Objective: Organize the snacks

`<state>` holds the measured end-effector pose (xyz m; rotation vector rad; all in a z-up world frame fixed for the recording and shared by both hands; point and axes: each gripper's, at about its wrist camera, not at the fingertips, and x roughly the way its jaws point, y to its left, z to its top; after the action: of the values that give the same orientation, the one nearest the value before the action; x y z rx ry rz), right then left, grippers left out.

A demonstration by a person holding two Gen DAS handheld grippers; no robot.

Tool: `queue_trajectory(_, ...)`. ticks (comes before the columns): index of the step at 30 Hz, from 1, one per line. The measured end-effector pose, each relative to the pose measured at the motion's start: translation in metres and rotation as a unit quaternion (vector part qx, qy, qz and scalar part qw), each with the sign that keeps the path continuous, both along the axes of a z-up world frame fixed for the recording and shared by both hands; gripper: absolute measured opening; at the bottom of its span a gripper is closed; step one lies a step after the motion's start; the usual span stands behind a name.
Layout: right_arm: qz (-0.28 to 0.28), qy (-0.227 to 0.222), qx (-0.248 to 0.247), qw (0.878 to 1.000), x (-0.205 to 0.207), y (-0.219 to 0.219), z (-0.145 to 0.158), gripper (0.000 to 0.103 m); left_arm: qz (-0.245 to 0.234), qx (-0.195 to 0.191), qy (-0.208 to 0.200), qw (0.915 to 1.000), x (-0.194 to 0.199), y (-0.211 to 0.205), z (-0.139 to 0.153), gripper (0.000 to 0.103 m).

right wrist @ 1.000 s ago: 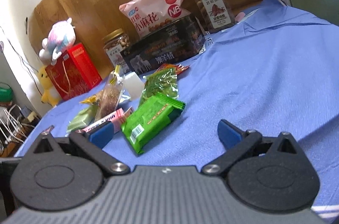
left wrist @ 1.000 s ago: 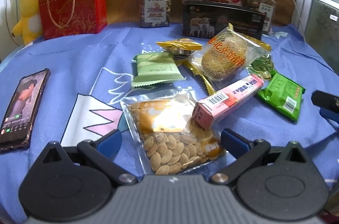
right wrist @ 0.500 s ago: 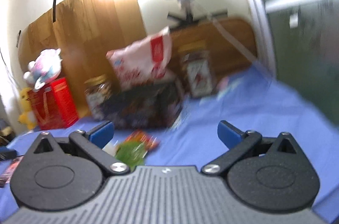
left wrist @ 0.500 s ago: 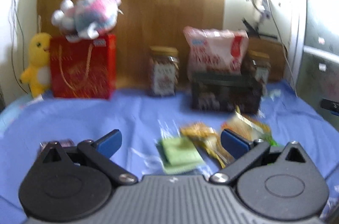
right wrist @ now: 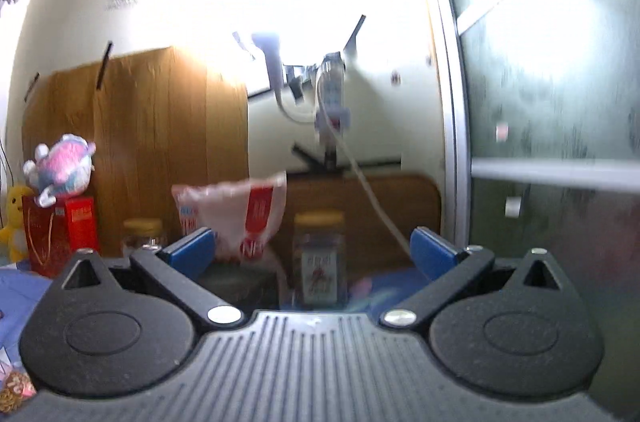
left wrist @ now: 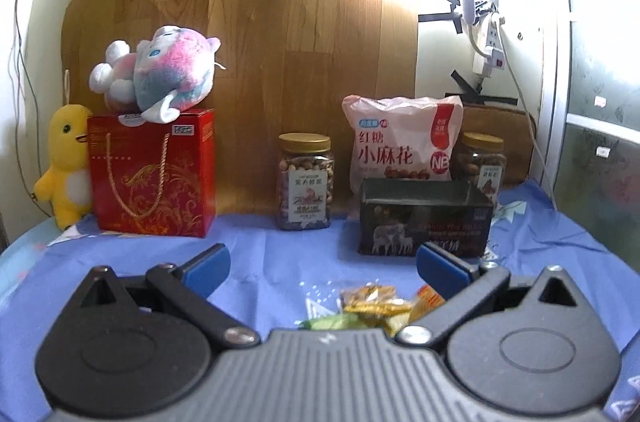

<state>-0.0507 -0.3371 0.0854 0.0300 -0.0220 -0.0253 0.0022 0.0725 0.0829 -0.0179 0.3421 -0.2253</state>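
My left gripper (left wrist: 322, 268) is open and empty, tilted up over the blue tablecloth (left wrist: 260, 242). Just past its body peek a yellow snack packet (left wrist: 376, 302) and a green packet (left wrist: 332, 322); the other loose snacks are hidden below. At the back stand a nut jar (left wrist: 305, 180), a pink snack bag (left wrist: 400, 142), a dark box (left wrist: 424, 218) and a second jar (left wrist: 482, 162). My right gripper (right wrist: 312, 254) is open and empty, pointing high at the blurred pink bag (right wrist: 240, 218) and a jar (right wrist: 319, 258).
A red gift bag (left wrist: 154, 174) with a pink plush toy (left wrist: 160, 74) on top stands at the back left beside a yellow plush duck (left wrist: 66, 162). A wood-grain board (left wrist: 248, 54) covers the wall. A power strip (left wrist: 486, 42) and cable hang at the right, next to a glass door (right wrist: 560, 102).
Both grippers have tilted upward and lifted; the snack pile near the front has dropped out of view, and the back row and wall now fill both views. Both stay open.
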Motion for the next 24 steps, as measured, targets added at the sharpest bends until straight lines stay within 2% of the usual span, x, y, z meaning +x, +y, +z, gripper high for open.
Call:
queue_trajectory(3,0.02,-0.008,0.024,0.999,-0.007,-0.001,-0.001,0.103,-0.005,-0.004,-0.001,1.0,0.012,-0.006,-0.001,0.103)
queue_trajectory(6,0.054,0.007,0.038,0.998,-0.007,0.01,-0.015,0.103,-0.009,-0.001,-0.005,0.9999,0.027,-0.016,-0.005,0.103)
queue_trajectory(14,0.132,0.055,0.011,0.99,0.0,0.064,-0.055,0.103,0.012,0.025,-0.015,0.9995,0.067,-0.027,-0.007,0.103)
queue_trajectory(18,0.166,0.077,-0.008,0.983,0.003,0.084,-0.065,0.103,0.005,0.001,-0.009,0.9999,0.06,-0.022,-0.005,0.103)
queue_trajectory(24,0.2,0.154,-0.017,0.967,0.016,0.098,-0.086,0.103,-0.02,-0.029,0.032,0.9988,0.034,-0.013,-0.021,0.103)
